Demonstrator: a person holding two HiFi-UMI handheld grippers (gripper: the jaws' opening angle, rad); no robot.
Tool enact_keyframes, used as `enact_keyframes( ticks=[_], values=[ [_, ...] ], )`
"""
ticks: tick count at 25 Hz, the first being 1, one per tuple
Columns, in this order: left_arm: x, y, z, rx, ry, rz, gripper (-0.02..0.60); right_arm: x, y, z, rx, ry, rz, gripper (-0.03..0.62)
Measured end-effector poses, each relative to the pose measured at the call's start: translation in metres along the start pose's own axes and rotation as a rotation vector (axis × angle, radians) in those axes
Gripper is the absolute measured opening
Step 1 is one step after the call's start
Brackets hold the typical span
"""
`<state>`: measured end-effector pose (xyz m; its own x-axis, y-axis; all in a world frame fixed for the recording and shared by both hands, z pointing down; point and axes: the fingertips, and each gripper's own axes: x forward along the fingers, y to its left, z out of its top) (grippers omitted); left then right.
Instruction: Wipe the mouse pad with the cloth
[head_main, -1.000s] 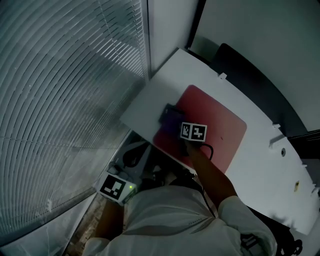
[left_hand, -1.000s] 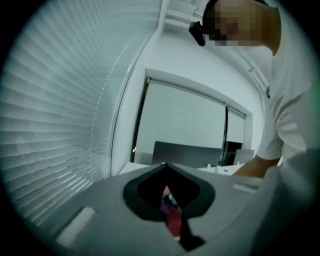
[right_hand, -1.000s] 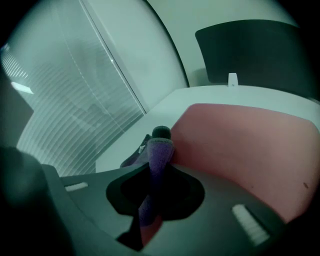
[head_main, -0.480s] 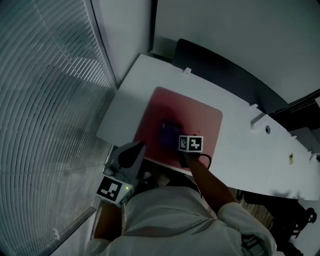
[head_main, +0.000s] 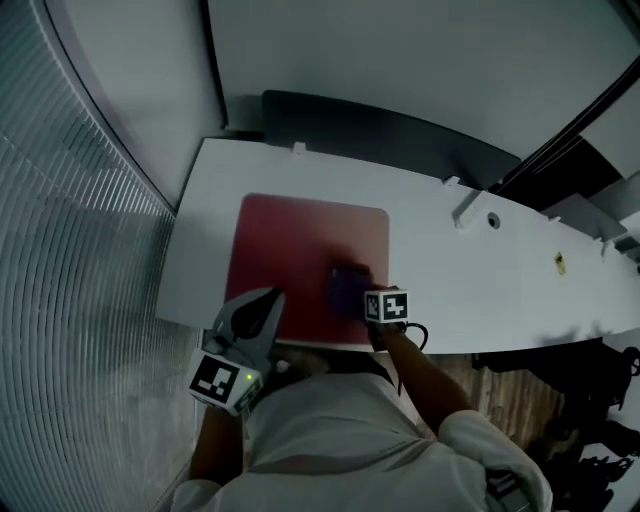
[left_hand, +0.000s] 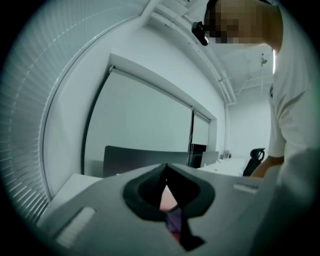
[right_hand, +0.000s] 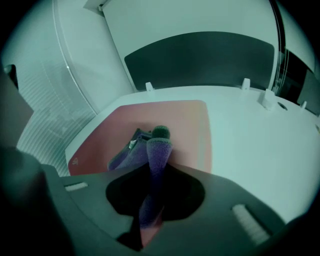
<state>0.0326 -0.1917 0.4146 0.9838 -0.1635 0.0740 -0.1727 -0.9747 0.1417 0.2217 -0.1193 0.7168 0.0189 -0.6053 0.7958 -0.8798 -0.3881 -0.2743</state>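
A red mouse pad (head_main: 290, 250) lies on the white desk (head_main: 470, 290), and it also fills the near middle of the right gripper view (right_hand: 165, 120). A purple cloth (head_main: 347, 289) rests on the pad's near right part. My right gripper (head_main: 362, 300) is shut on the cloth (right_hand: 152, 160), whose folded end sticks out past the jaws onto the pad. My left gripper (head_main: 262, 303) hangs shut with nothing in it, at the desk's near edge left of the pad's corner; in the left gripper view its jaws (left_hand: 167, 192) meet, with the pad and cloth glimpsed behind them.
A dark panel (head_main: 380, 135) runs along the desk's far edge. Small white fittings (head_main: 465, 210) stand on the desk to the right of the pad. Window blinds (head_main: 70, 300) fill the left side. A wood floor (head_main: 500, 375) shows under the desk at the right.
The right gripper has drawn the cloth across the pad, from its left side towards its near right part. The head view has swung, and the left gripper has come up to the desk's edge.
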Motion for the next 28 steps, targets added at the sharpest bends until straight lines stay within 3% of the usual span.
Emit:
enact_keyframes(
  ticks=[5,15,19,21,24,28],
  values=[
    [0.029,-0.020,0.003,0.021,0.012,-0.065,0.002,-0.033,-0.060,-0.013,0.078,0.004,-0.072,0.049],
    [0.065,-0.038,0.006,0.037,0.030,-0.127,0.002,-0.085,-0.153,-0.037,0.167,-0.039,-0.235,0.049],
    [0.064,-0.042,0.007,0.044,0.037,-0.127,0.002,-0.106,-0.171,-0.044,0.203,-0.066,-0.276,0.049],
    [0.059,-0.043,0.007,0.045,0.039,-0.114,0.002,-0.124,-0.162,-0.034,0.235,-0.122,-0.236,0.049],
    [0.048,-0.035,0.008,0.049,0.029,-0.083,0.002,-0.149,-0.126,-0.001,0.284,-0.274,-0.087,0.049],
    [0.019,-0.015,0.004,0.040,0.020,-0.001,0.002,-0.152,-0.055,0.037,0.246,-0.360,0.096,0.049]
  ],
)
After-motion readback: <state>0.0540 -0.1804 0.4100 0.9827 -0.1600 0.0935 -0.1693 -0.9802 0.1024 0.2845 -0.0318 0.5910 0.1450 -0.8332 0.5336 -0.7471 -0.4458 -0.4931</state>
